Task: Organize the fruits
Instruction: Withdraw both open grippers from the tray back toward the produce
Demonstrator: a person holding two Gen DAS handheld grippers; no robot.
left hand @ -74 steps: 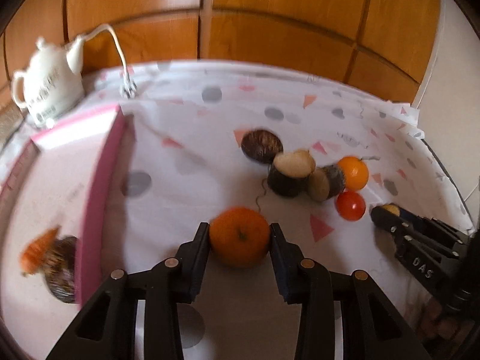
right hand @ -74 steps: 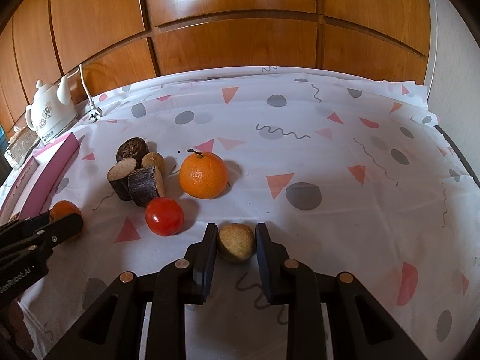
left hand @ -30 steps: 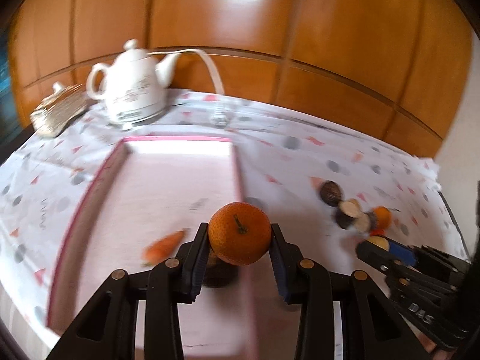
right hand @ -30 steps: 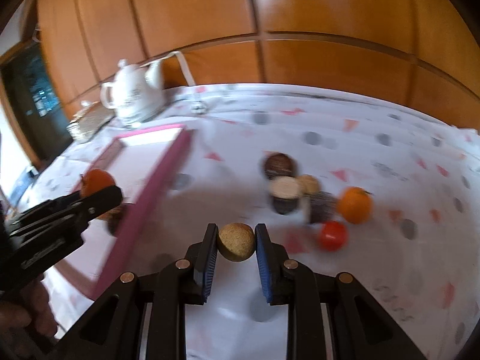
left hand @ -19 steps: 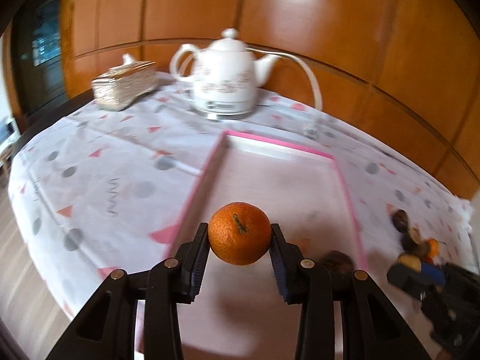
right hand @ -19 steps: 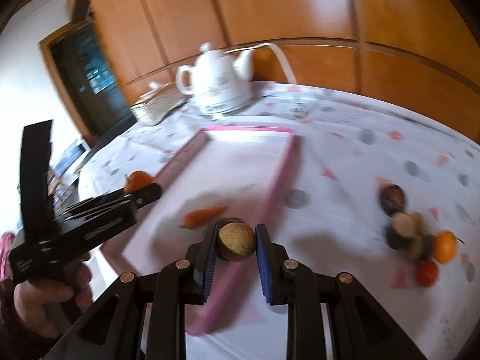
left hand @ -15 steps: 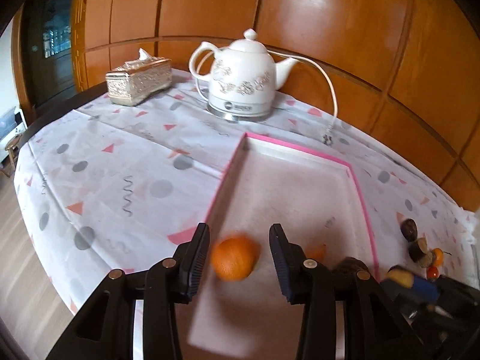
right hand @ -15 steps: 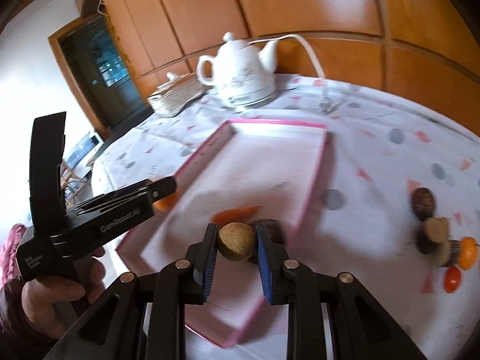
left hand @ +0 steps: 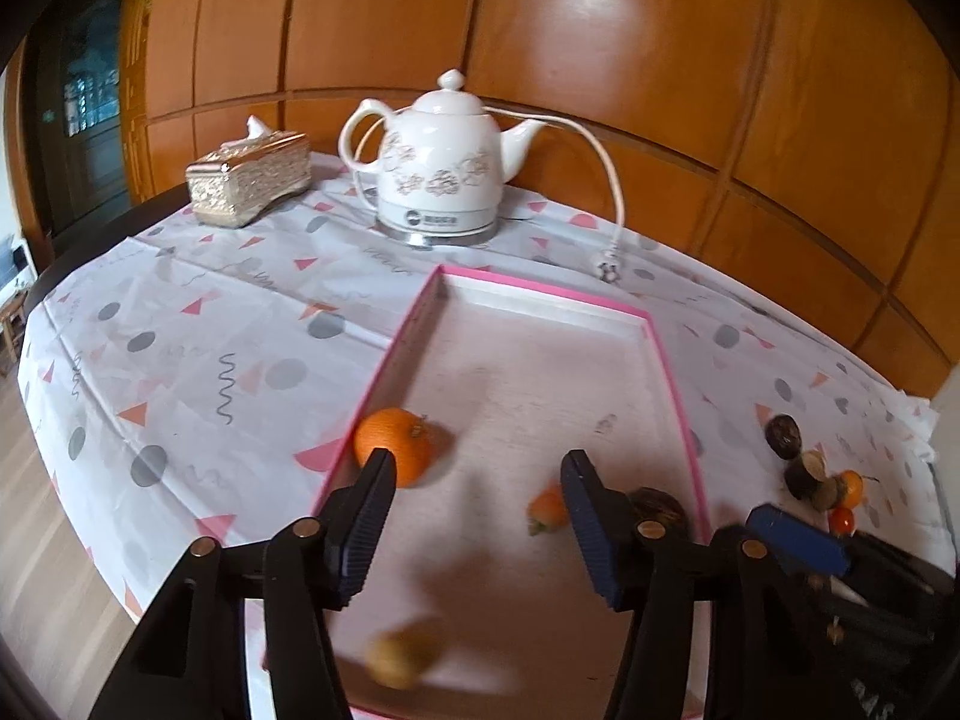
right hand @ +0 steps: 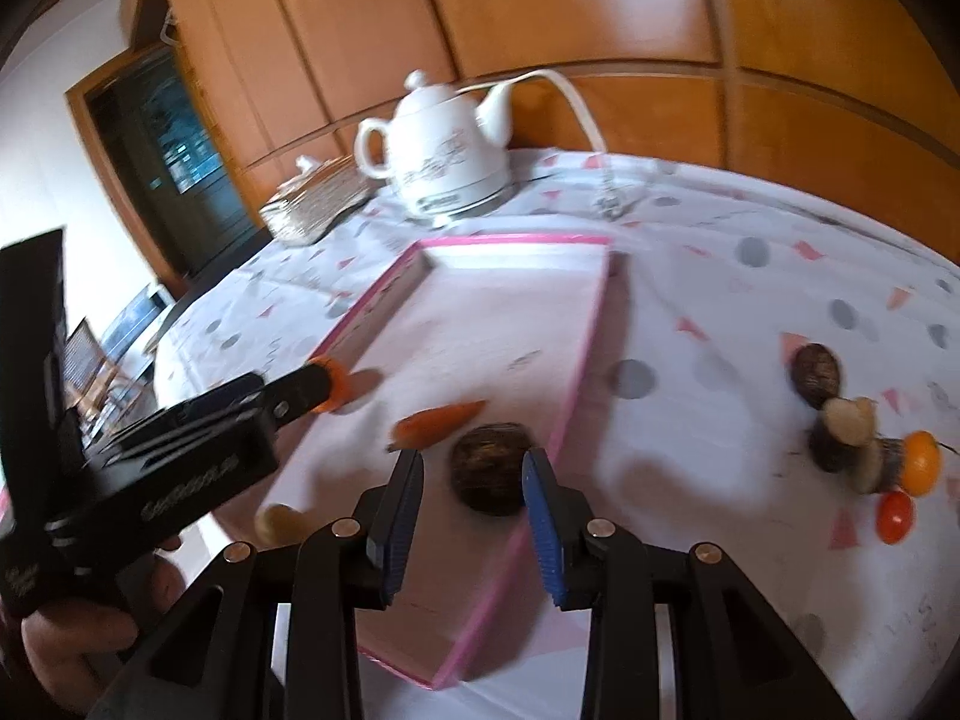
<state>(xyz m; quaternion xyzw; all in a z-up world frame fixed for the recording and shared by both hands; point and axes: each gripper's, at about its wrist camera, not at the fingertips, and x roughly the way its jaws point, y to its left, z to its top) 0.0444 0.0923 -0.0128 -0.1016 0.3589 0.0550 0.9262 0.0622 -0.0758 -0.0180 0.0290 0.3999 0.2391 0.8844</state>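
My left gripper (left hand: 477, 480) hangs over the pink tray (left hand: 384, 372), its jaws opening with nothing between them. The orange (left hand: 393, 444) lies in the tray against the left wall, just past the left fingertip. My right gripper (right hand: 474, 474) is above the tray's near right corner, jaws opening and empty. The small tan fruit (right hand: 279, 522) is blurred at the tray's near end, also seen in the left wrist view (left hand: 399, 657). A carrot (right hand: 438, 423) and a dark brown lump (right hand: 489, 468) lie in the tray below the right fingers.
On the cloth right of the tray sit a dark round fruit (right hand: 816, 366), cut brown pieces (right hand: 846, 426), a small orange (right hand: 921, 462) and a tomato (right hand: 894, 516). A white teapot (left hand: 438, 180), its cord and plug (left hand: 609, 270), and a gold tissue box (left hand: 249, 183) stand behind.
The left jaws let the orange go and spread; it now lies by the tray's left wall. The right jaws parted and the tan fruit dropped into the tray.
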